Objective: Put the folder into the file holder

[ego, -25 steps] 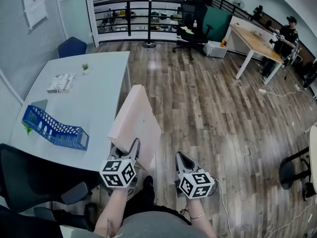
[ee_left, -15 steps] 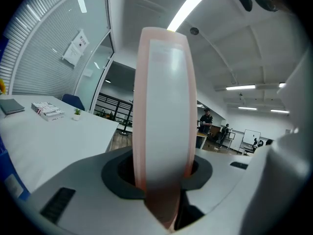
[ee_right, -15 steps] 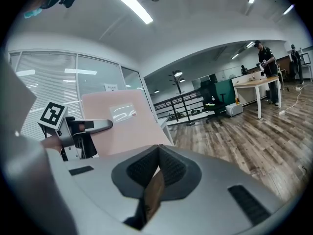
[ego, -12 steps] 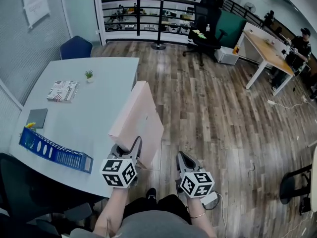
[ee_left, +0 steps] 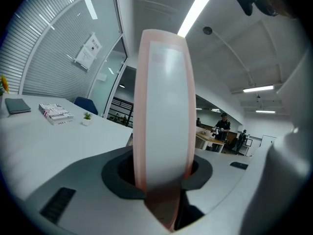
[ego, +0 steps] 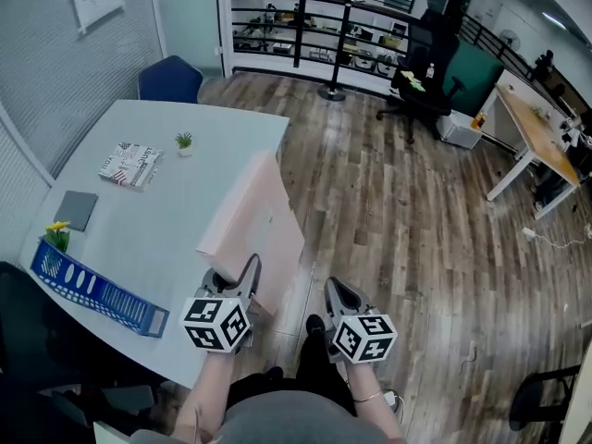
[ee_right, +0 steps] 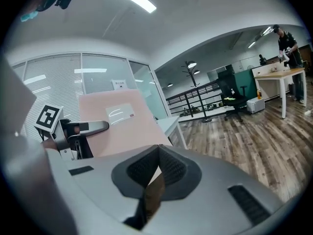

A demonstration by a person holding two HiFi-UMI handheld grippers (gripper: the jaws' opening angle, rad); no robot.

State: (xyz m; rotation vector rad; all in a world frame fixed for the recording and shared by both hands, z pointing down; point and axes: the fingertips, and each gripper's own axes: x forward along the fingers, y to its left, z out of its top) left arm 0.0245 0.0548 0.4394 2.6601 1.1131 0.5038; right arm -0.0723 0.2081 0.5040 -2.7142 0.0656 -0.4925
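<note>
The left gripper (ee_left: 164, 176) is clamped on the lower edge of the pink folder (ego: 252, 222), holding it upright and edge-on above the near corner of the white table (ego: 199, 188), just as a second ago. Beside it the right gripper (ego: 336, 291) has its jaws pressed together on nothing. Both have travelled along the table since then, so the blue file holder (ego: 91, 289) now lies lower and further left in the head view, well apart from the folder. Beyond it sit a dark notebook (ego: 75, 209), a book (ego: 129, 163) and a small plant (ego: 185, 141).
</note>
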